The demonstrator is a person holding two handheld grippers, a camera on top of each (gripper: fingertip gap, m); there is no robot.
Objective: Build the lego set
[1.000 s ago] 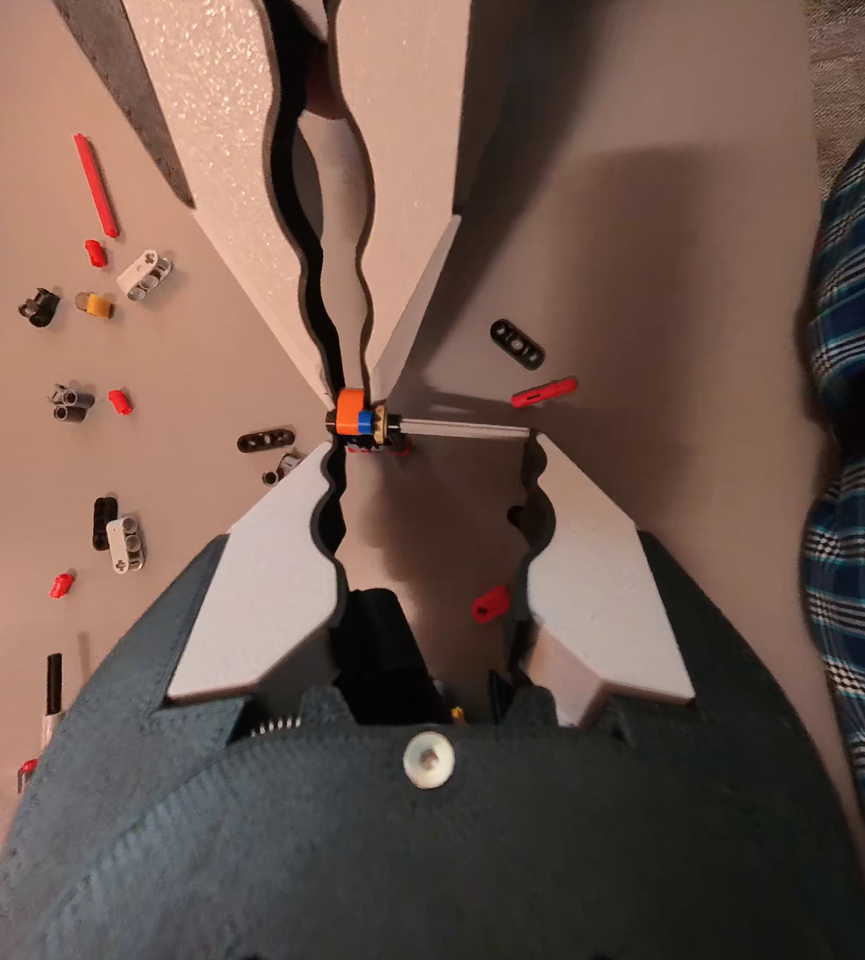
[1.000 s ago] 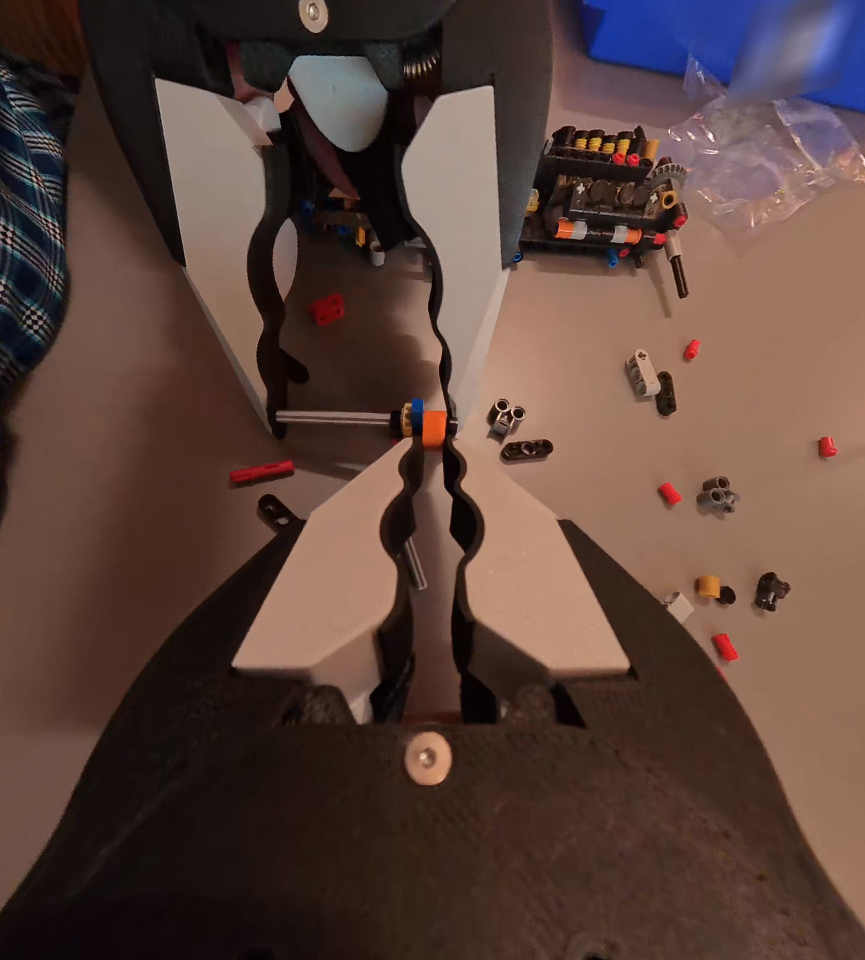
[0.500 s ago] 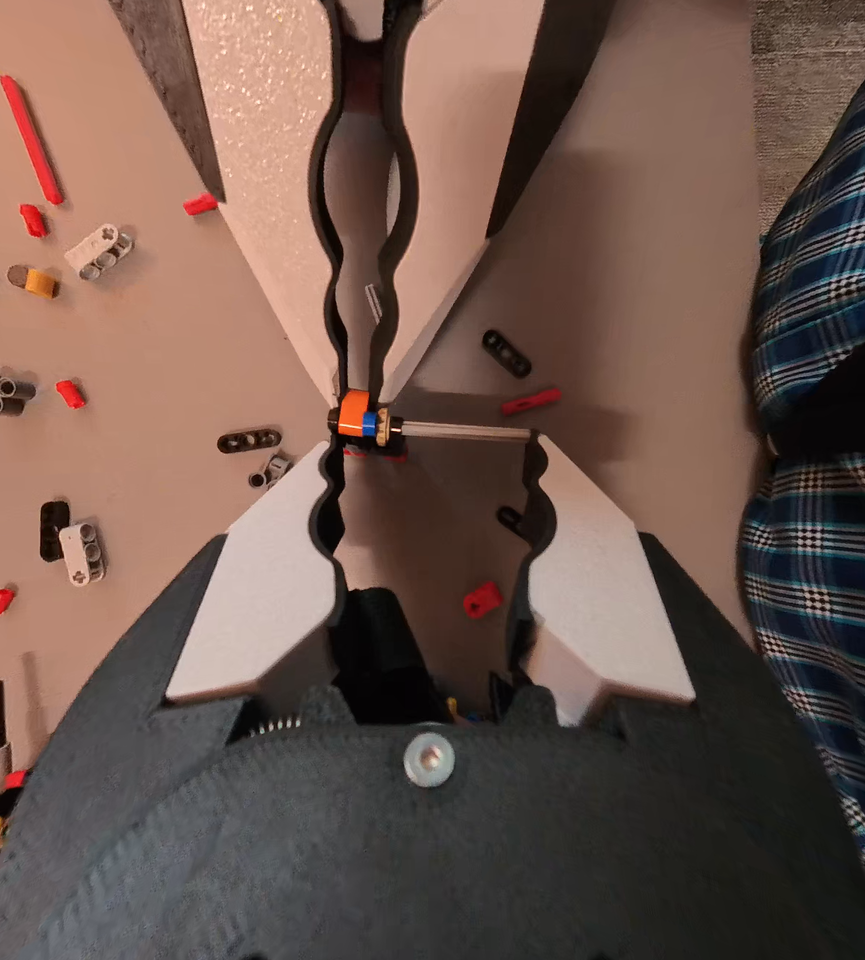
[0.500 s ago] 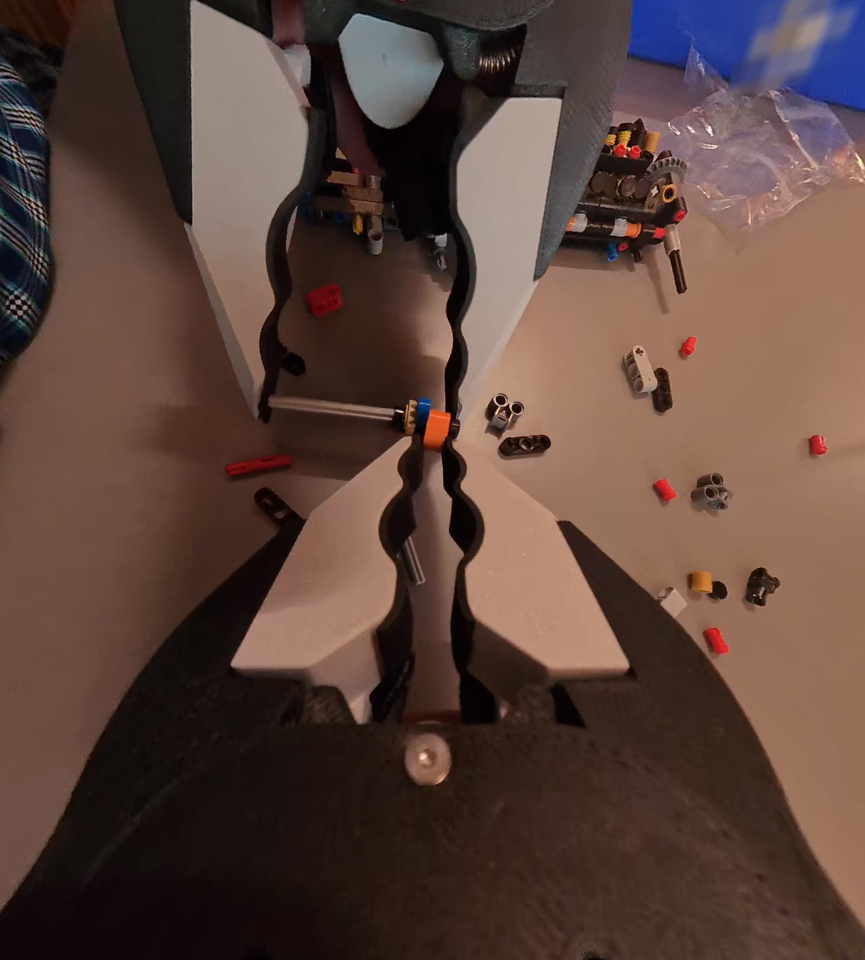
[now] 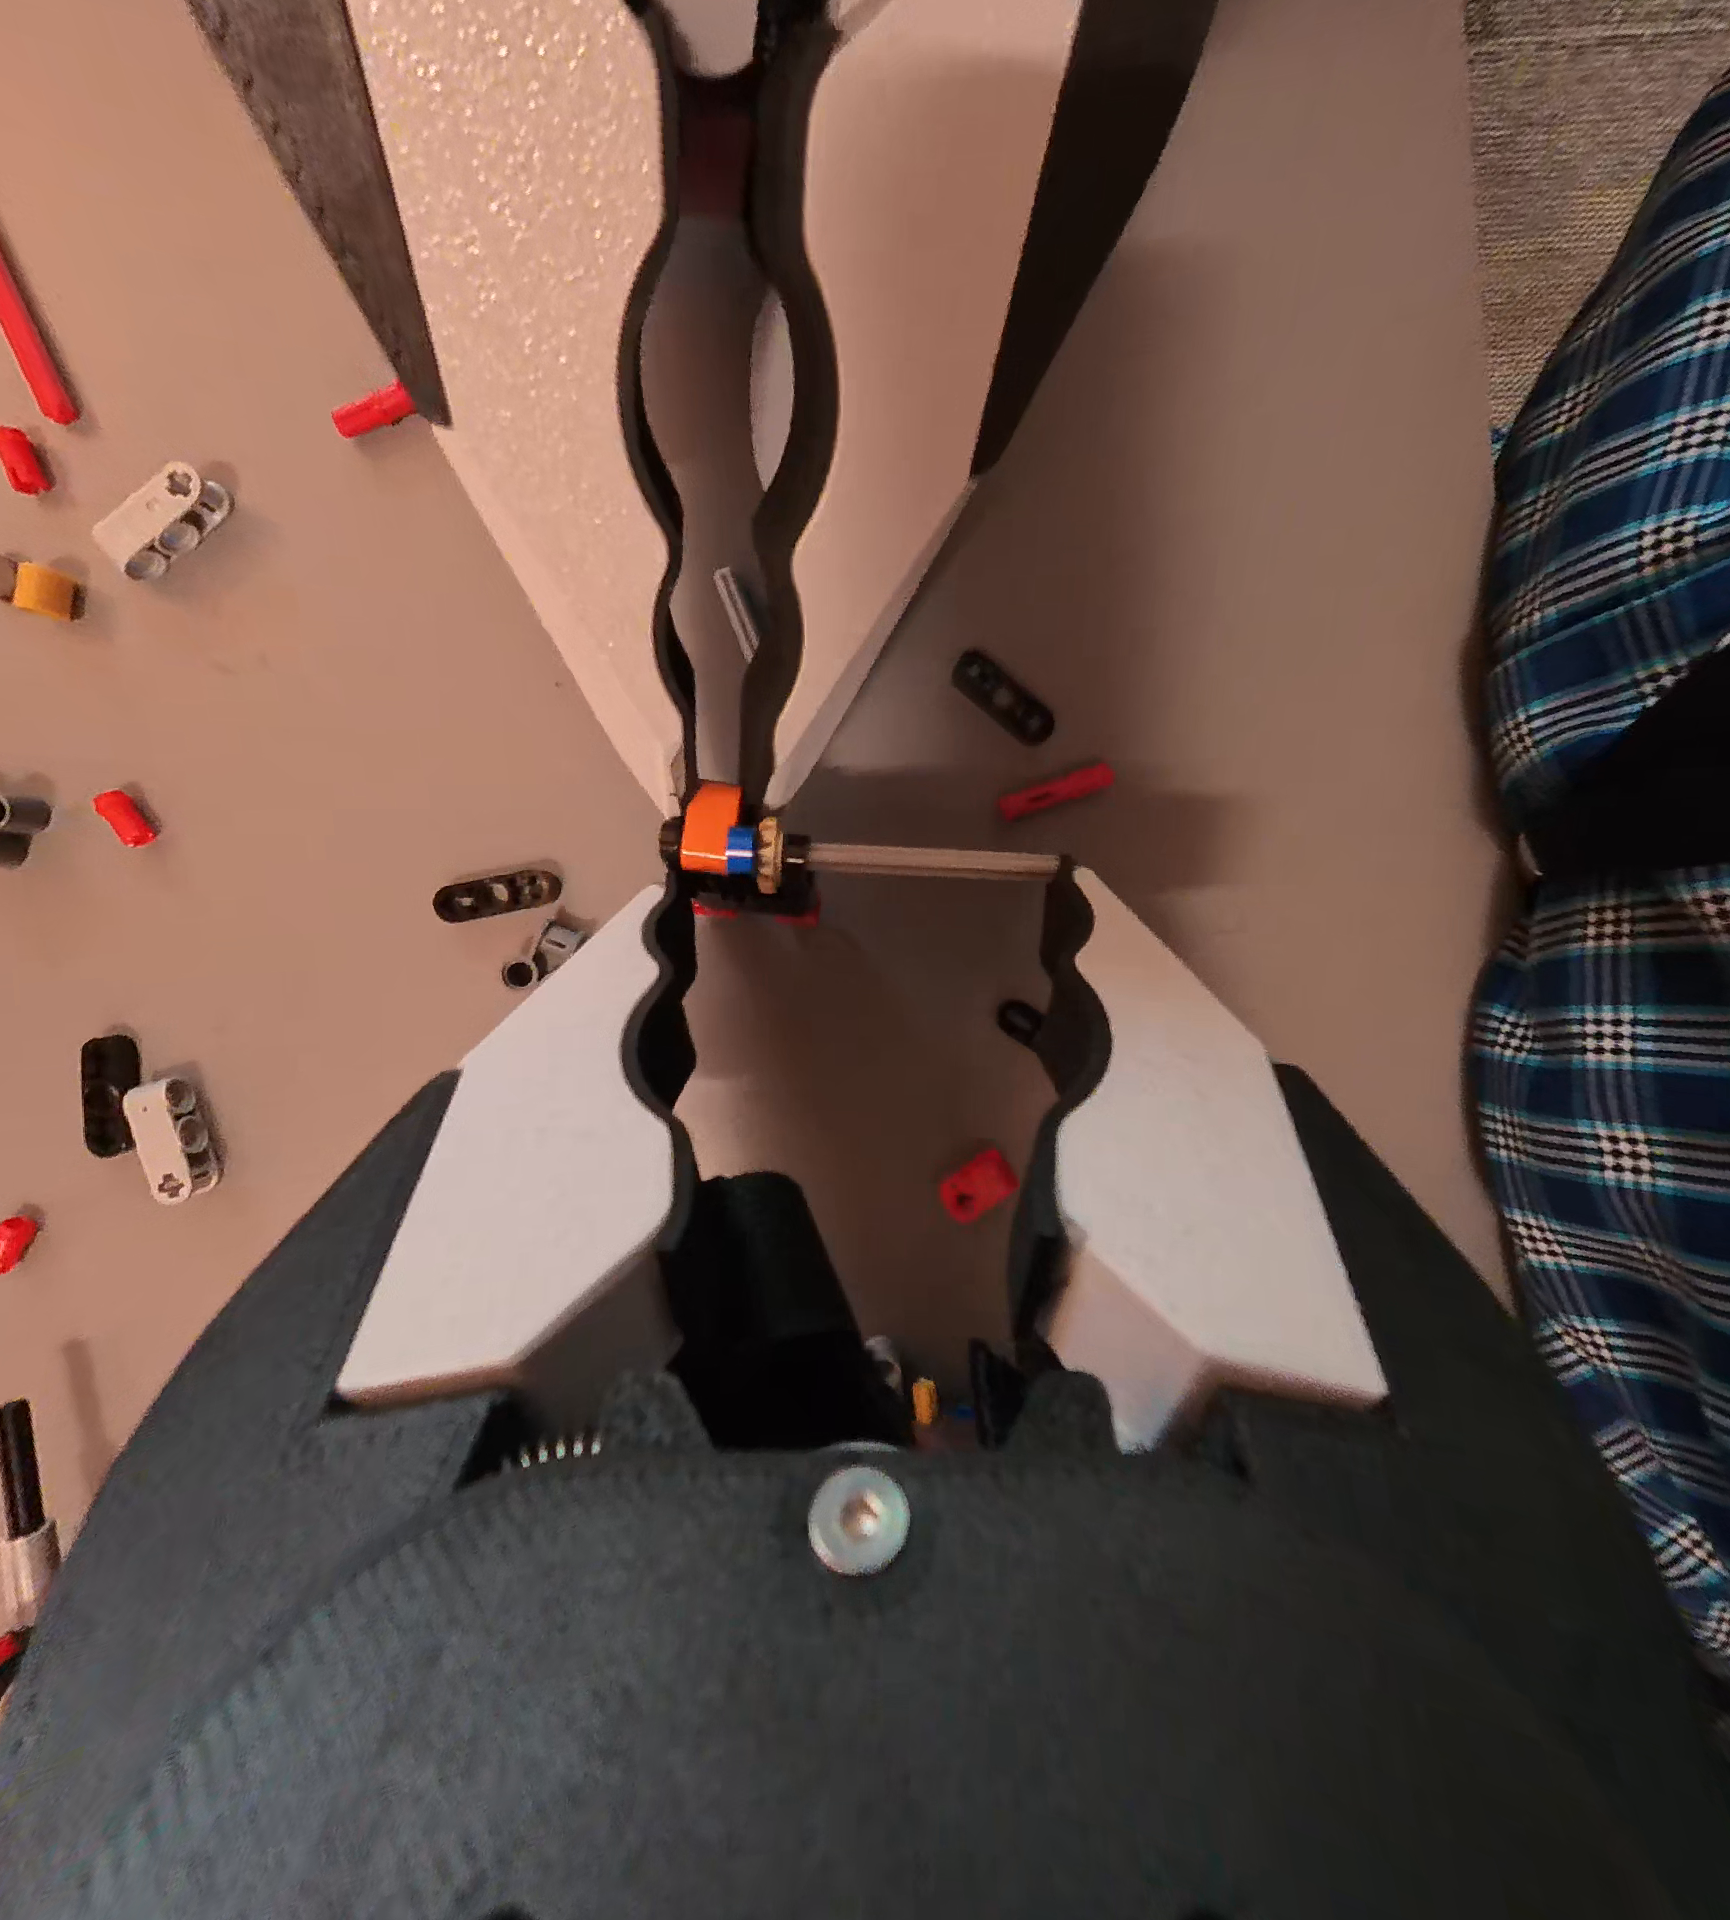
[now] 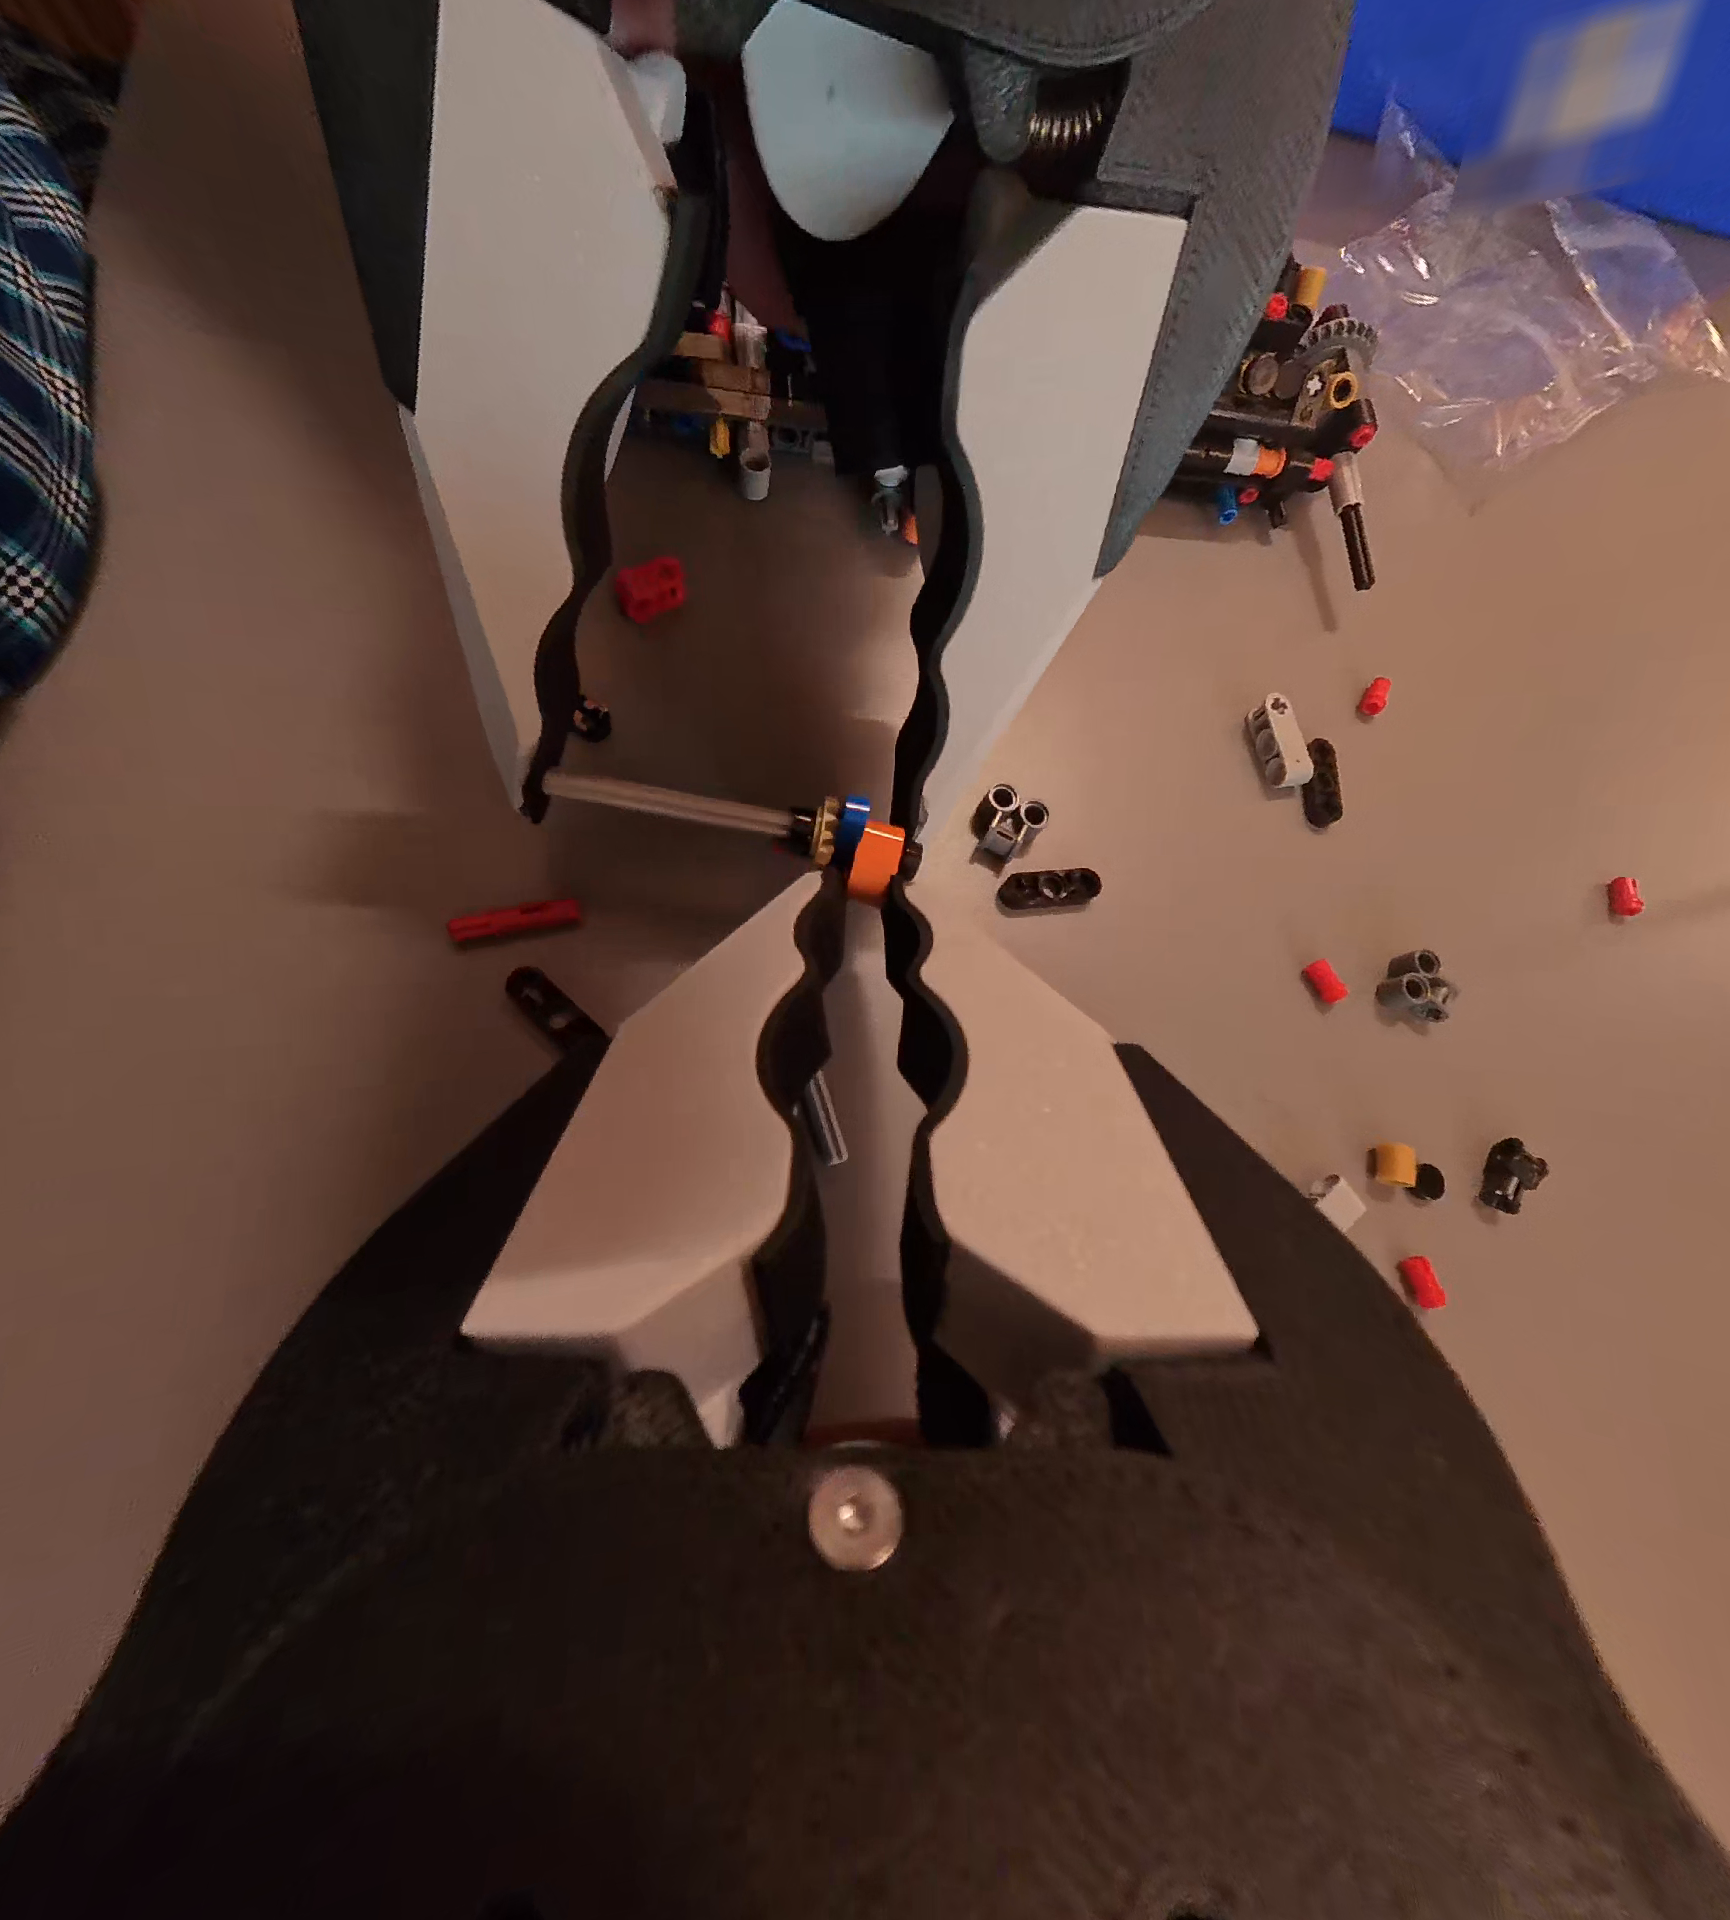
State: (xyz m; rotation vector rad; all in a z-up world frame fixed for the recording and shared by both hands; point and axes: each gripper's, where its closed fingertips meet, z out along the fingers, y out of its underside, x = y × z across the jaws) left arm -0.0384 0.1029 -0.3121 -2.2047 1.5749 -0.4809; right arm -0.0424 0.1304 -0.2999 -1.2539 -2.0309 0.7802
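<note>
Beige tabletop [image 6: 1463, 1558] carrying scattered Lego parts. At 1 o'clock, a partly built dark assembly [image 6: 1276, 436] lies beside a crumpled clear plastic bag [image 6: 1526, 312] and a blue box [image 6: 1609, 94]. At 3 o'clock, small red pins [image 6: 1625, 896], grey connectors [image 6: 1414, 987] and a black three-hole beam [image 6: 1048, 886]. At 9 o'clock, a red axle piece [image 6: 513, 921].
</note>
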